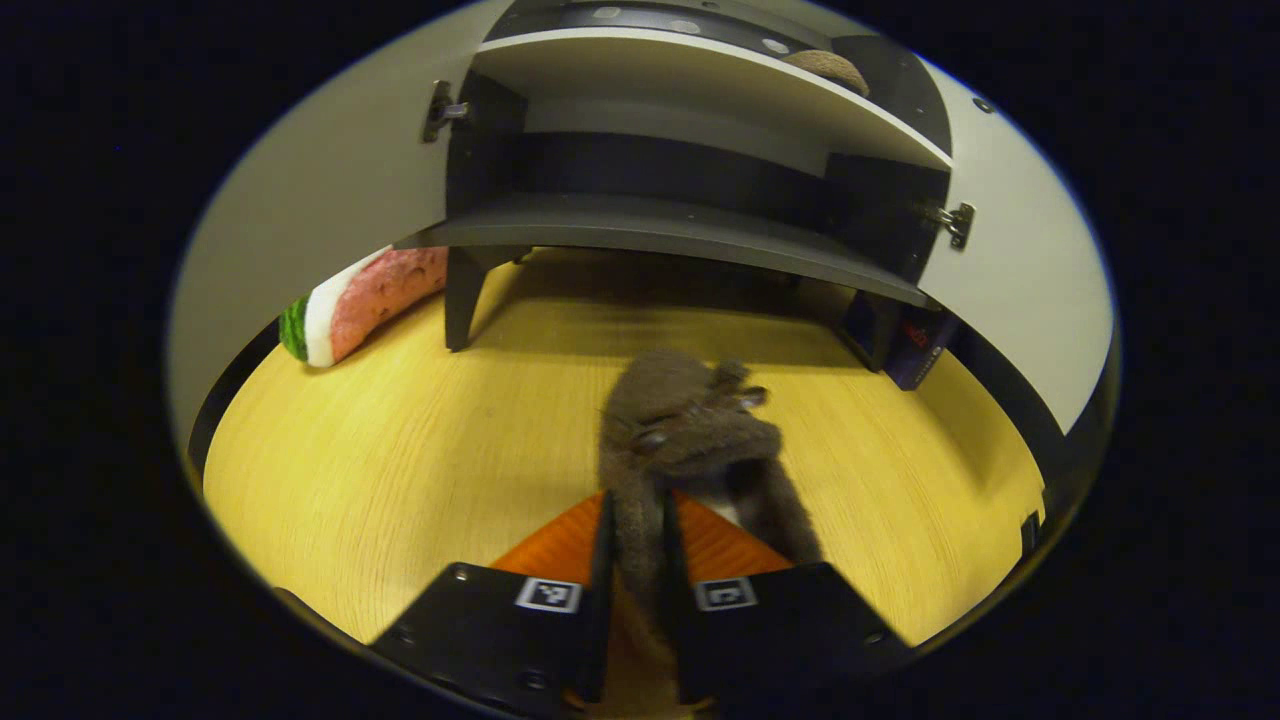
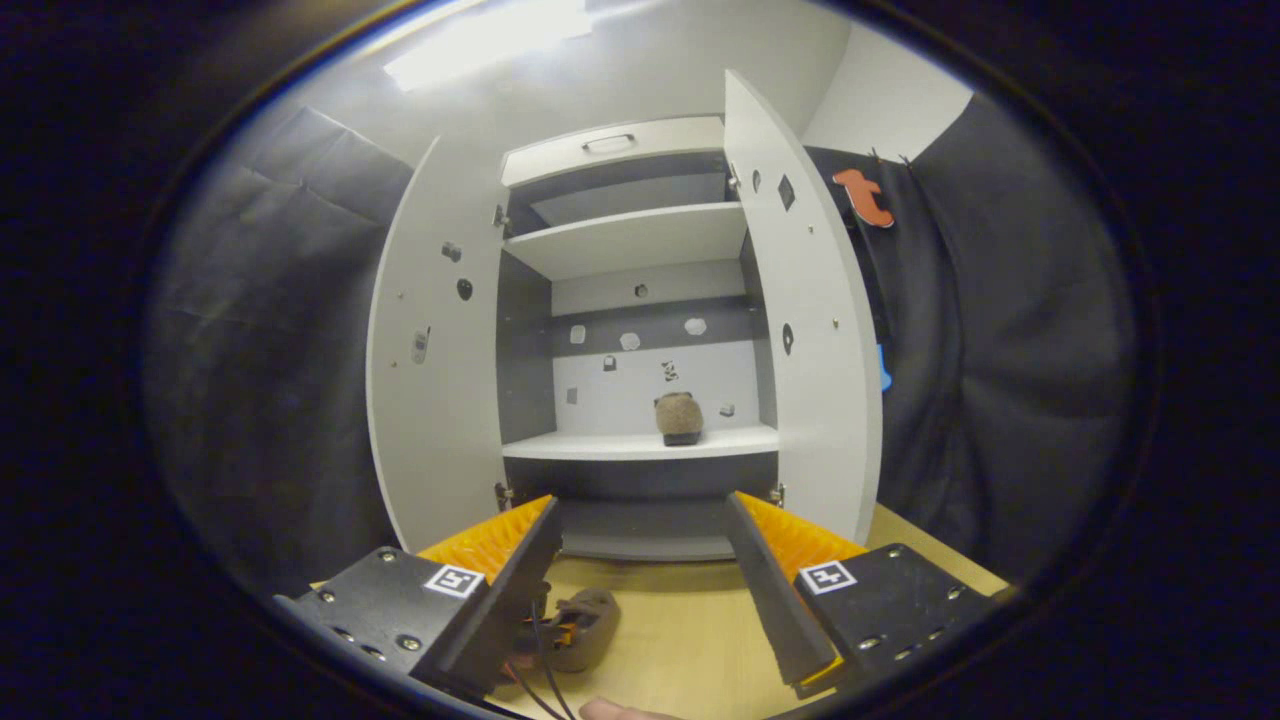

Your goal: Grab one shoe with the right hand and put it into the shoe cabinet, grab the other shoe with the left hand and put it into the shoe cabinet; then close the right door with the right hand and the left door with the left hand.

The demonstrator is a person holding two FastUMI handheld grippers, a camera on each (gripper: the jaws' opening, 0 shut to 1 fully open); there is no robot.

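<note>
A pale wooden tabletop (image 1: 400, 440) carries a white shoe cabinet (image 2: 640, 330) with both doors swung wide, dark booth cloth hanging behind it. One furry brown shoe (image 2: 679, 417) already sits on the cabinet's middle shelf (image 2: 600, 446), so the first placement looks done. The second shoe (image 1: 690, 430) is pinched by its edge between the fingers of the left claw (image 1: 636, 560), which is nearly closed around it and holds it low over the tabletop, short of the cabinet's bottom shelf (image 1: 660, 228). The right claw (image 2: 645, 560) stands wide apart with nothing between its fingers, facing the open cabinet. Left to do, by this showing: set the second shoe inside, then shut the right door (image 2: 815, 340) and the left door (image 2: 435, 350). A watermelon-slice toy (image 1: 360, 305) lies by the cabinet foot. No brand or readable writing can be made out; the claws bear only square coded markers.
</note>
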